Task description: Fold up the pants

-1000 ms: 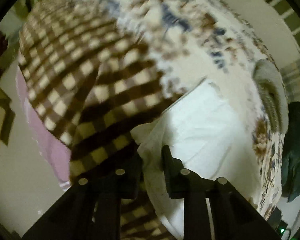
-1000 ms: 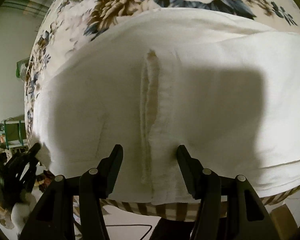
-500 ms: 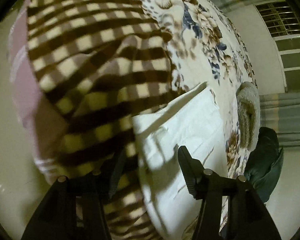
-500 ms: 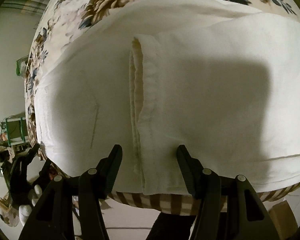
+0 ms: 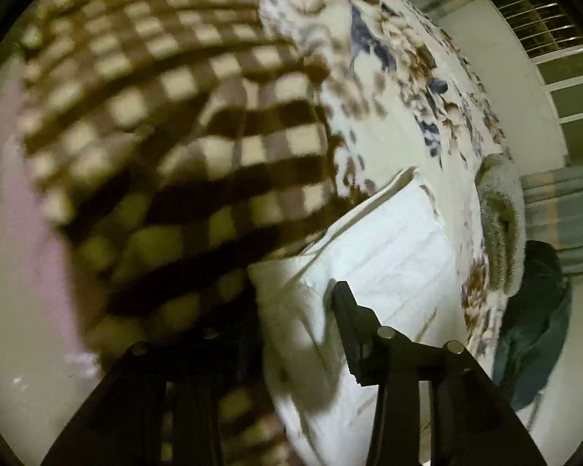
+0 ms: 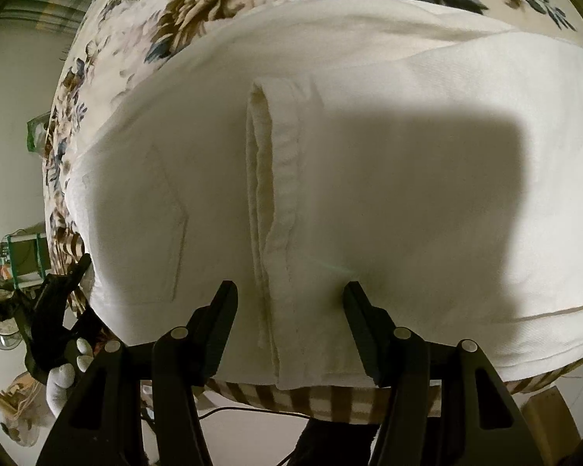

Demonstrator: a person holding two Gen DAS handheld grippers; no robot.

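The white pants (image 6: pixel 369 178) lie folded on the bed, a folded edge with a hem (image 6: pixel 272 194) running up the middle of the right wrist view. My right gripper (image 6: pixel 289 291) is open, its fingers straddling that folded edge near the bed's front edge. In the left wrist view the pants (image 5: pixel 388 256) show as a white folded stack at the lower right. My left gripper (image 5: pixel 291 295) is open at the pants' corner; its left finger is lost in shadow. The left gripper also shows at the left of the right wrist view (image 6: pixel 58 299), held by a white-gloved hand.
A brown checked blanket (image 5: pixel 175 136) covers the bed's near side, over a floral bedspread (image 5: pixel 408 77). A grey furry cushion (image 5: pixel 501 225) lies at the far edge. Dark green cloth (image 5: pixel 536 318) hangs beyond the bed. A window (image 5: pixel 555 39) is at the back right.
My left gripper opened off the pants' corner a second ago and the view has swung right. My right gripper stays open; the folded edge has settled flat between its fingers.
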